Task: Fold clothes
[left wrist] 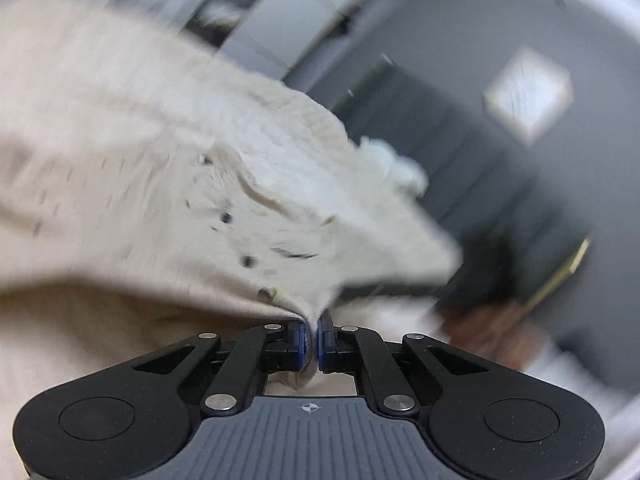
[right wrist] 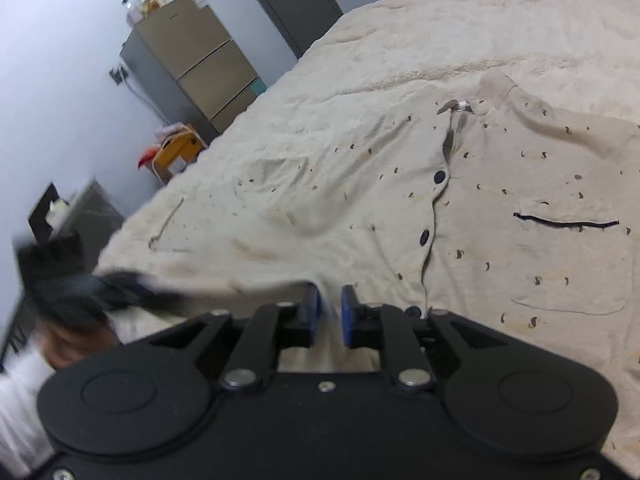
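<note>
Blurred room behind left tool (left wrist: pixel 313 336) pinching shirt (left wrist: pixel 168 184).

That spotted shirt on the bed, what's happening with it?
A person is folding it using a handheld claw in each hand. The left claw is shut on the hem of the cream button-up shirt and lifting it; that view is blurred. The right claw sits at the shirt's bottom edge, jaws slightly apart around some fabric. The shirt lies spread, front up, on a fuzzy blanket.

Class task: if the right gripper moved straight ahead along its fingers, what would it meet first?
Most likely the cream shirt spread on the bed, near its buttoned placket; the right gripper already appears to pinch the hem.
</note>
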